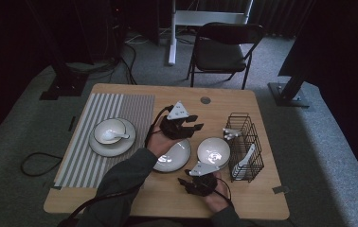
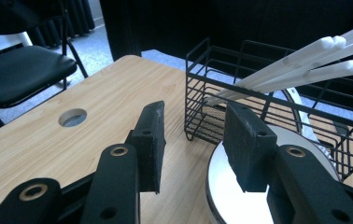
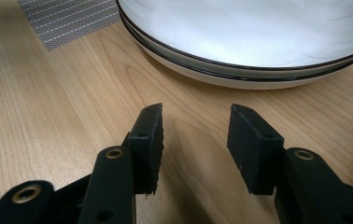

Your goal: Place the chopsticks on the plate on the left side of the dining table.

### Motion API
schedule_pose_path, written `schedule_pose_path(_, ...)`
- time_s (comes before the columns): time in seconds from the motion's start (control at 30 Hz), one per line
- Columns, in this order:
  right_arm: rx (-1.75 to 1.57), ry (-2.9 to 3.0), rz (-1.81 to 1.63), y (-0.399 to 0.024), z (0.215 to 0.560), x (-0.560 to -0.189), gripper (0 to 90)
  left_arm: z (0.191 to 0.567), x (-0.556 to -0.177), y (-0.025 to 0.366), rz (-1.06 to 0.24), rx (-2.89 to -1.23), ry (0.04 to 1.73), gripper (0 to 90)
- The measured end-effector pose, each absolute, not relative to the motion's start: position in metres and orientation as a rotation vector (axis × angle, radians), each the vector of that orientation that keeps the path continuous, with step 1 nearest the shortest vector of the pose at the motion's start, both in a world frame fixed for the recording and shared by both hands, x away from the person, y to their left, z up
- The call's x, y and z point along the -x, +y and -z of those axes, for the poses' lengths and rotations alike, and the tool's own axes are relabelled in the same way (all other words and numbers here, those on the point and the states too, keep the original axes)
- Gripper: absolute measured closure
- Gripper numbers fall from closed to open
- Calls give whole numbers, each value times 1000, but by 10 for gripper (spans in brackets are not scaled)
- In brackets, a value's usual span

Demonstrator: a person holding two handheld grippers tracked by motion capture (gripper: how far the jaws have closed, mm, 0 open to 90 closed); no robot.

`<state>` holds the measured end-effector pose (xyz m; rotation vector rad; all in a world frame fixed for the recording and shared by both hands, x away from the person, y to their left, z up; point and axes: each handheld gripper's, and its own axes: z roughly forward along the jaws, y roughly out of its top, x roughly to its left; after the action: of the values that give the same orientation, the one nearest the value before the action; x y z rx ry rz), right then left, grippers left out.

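left gripper (image 1: pixel 193 126): held above the table middle, jaws pointing toward the wire rack; in the left gripper view (image 2: pixel 194 140) jaws stood well apart, nothing between the pads, nothing held.
right gripper (image 1: pixel 185 182): low at the near table edge, jaws aimed left toward the plate; in the right gripper view (image 3: pixel 195 140) jaws were open to a fair gap, only bare wood between them, no grip on anything.
plate (image 1: pixel 174 157): white with a dark rim, flat on the wood at the table middle, partly under the left hand; seen close ahead of the right jaws (image 3: pixel 258 42), not touching them.
bowl (image 1: pixel 213 151): white, just right of the plate and just left of the rack; its rim showed under the left gripper's right jaw (image 2: pixel 240 200); contact could not be told.
wire rack (image 1: pixel 244 146): black, right side of the table, white chopsticks (image 2: pixel 305 65) leaning in it.
striped mat (image 1: pixel 106 137): left side, carrying a second plate with a small bowl (image 1: pixel 110 131) and a spoon.
table (image 1: pixel 262 198): light wood, cable hole near the far edge (image 2: pixel 72 117).
chair (image 1: pixel 222 47): black, folding, beyond the table.
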<state>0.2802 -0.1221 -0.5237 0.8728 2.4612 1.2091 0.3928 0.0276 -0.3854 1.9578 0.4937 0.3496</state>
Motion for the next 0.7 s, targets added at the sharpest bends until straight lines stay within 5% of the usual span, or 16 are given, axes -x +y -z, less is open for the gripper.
schedule_pose_path(0.7,-872,2465,-1209,-122,524,-280,549,385,-388,-4,-313,-1974,412,597)
